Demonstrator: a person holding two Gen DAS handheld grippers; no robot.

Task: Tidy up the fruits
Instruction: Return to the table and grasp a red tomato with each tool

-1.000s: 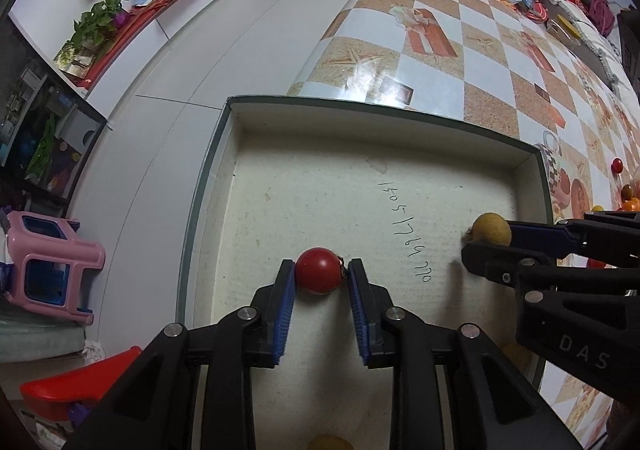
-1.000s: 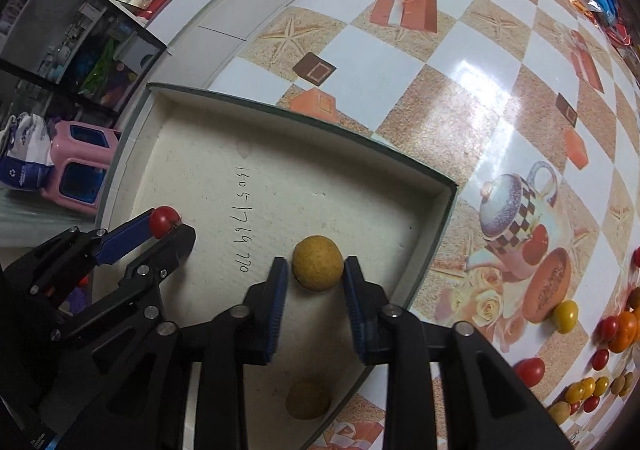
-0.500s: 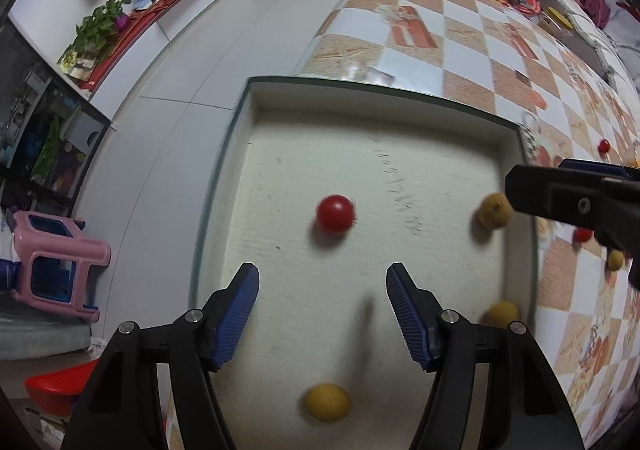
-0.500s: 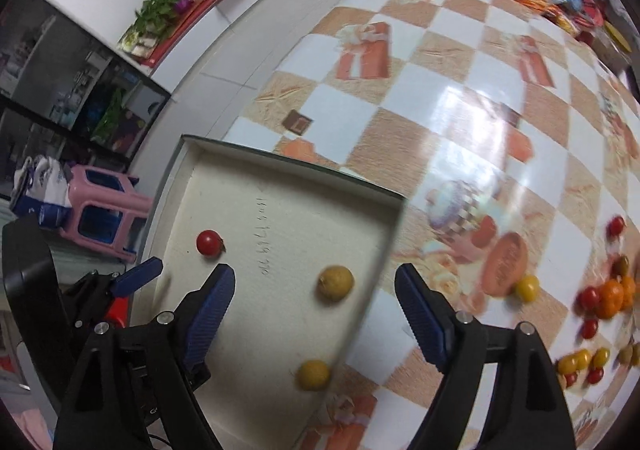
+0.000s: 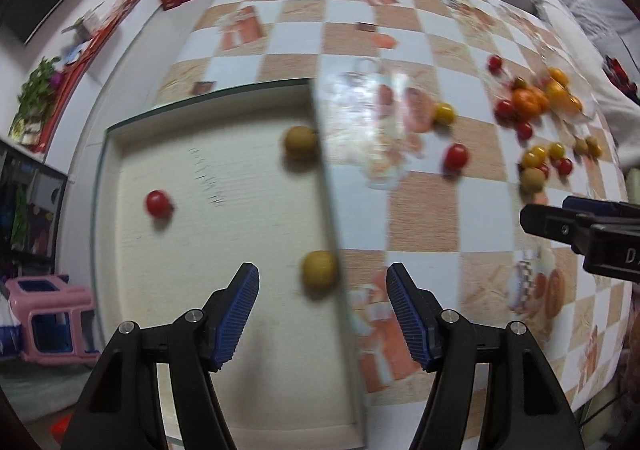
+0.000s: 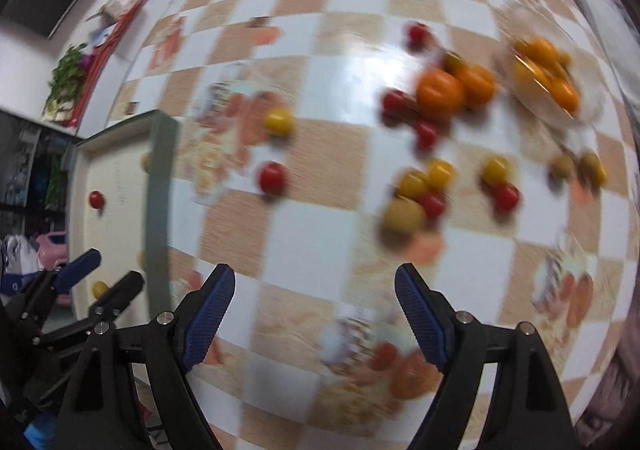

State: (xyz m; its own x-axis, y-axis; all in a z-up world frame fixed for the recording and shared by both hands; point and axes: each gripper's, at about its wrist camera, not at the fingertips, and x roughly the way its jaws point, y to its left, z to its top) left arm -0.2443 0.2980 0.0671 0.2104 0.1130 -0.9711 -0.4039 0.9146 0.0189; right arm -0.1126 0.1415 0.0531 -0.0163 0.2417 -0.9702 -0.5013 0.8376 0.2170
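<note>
Left gripper (image 5: 322,292): jaws spread wide, nothing between the blue pads; it hangs over the right-hand wall of the box
Right gripper (image 6: 315,296): jaws spread wide, holding nothing; it hangs over bare tablecloth, well apart from the box
Box (image 5: 216,100): shallow, pale-floored, dark green rim, sitting at the left edge of the table; handwritten marks on its floor, blurred
Red cherry tomato (image 5: 158,203): lying on the box floor toward the left wall, alone
Upper brown fruit (image 5: 299,142): round, on the box floor, just beside the right wall, near the far corner
Lower brown fruit (image 5: 319,270): round, on the box floor, against the right wall, just ahead of the left gripper
Loose fruit on the cloth: one yellow tomato (image 6: 277,120) and one red tomato (image 6: 272,177) lie near the box, outside it
Main fruit pile (image 6: 440,92): oranges with red, yellow and brown pieces around them, on the right part of the table, well apart from the box; motion blur prevents an exact count
Tablecloth (image 6: 320,234): orange and white checks with printed pictures
Beyond the table: a pink stool (image 5: 48,314) on the floor to the left
</note>
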